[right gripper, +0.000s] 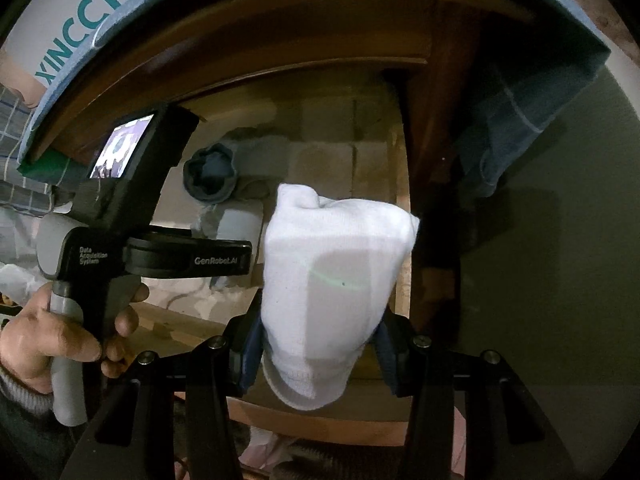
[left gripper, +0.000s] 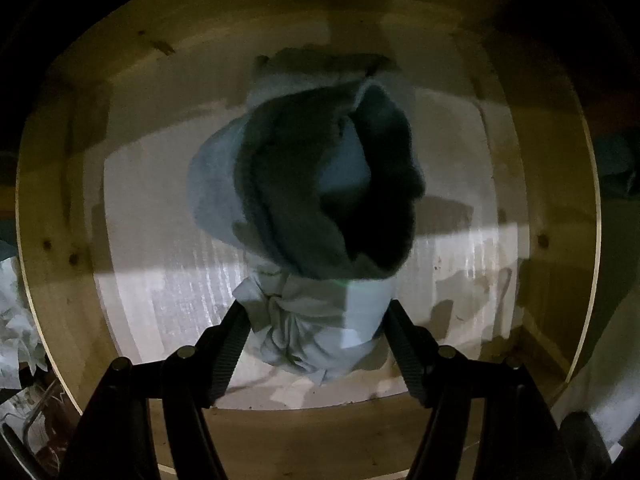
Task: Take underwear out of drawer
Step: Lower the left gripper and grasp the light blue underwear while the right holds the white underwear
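Observation:
I look straight down into a pale wooden drawer (left gripper: 60,200) with a whitish liner (left gripper: 168,280). My left gripper (left gripper: 316,308) is shut on a rolled grey-blue underwear bundle (left gripper: 312,184). Both pads press its light grey end, and the dark teal roll extends away toward the liner. I cannot tell whether it touches the bottom. The right wrist view shows the same bundle (right gripper: 210,178) beyond the left unit's black housing (right gripper: 188,260), which a hand (right gripper: 48,332) holds. My right gripper (right gripper: 320,320) is shut on a white knit sock-like garment (right gripper: 332,264), held above the drawer's right wall (right gripper: 402,200).
The dark wood dresser frame (right gripper: 440,120) overhangs the drawer at the back and right. On top sit a printed shoe box (right gripper: 80,12) and a blue cloth (right gripper: 520,92) hanging over the edge. Crumpled white material (left gripper: 16,312) lies outside the drawer's left wall.

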`<state>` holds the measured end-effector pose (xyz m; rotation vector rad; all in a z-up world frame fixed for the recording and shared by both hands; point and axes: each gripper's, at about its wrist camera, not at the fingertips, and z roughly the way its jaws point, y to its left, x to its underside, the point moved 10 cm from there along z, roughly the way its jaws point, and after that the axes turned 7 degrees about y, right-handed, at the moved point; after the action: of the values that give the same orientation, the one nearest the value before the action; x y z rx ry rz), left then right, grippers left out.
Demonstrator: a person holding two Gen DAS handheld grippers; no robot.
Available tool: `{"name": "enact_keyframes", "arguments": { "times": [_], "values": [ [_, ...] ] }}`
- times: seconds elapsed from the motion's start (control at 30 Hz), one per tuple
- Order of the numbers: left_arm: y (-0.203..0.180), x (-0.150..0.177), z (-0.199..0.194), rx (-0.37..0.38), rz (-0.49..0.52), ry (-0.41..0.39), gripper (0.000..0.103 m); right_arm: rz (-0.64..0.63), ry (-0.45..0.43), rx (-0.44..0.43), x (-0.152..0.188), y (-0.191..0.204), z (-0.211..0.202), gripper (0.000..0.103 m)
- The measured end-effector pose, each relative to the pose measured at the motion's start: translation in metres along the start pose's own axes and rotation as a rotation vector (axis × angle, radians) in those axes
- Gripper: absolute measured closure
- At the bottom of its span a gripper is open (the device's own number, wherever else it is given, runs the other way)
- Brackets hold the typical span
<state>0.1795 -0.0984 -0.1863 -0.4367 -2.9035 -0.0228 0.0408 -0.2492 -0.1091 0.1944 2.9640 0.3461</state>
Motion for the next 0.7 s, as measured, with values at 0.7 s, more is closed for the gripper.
{"name": "enact_keyframes", "arguments": {
  "times": [0.7],
  "values": [
    [0.031, 0.01, -0.001, 0.001, -0.022, 0.023, 0.065, -0.012, 0.011, 0.017, -0.004, 0.002, 0.007, 0.058]
  ]
}}
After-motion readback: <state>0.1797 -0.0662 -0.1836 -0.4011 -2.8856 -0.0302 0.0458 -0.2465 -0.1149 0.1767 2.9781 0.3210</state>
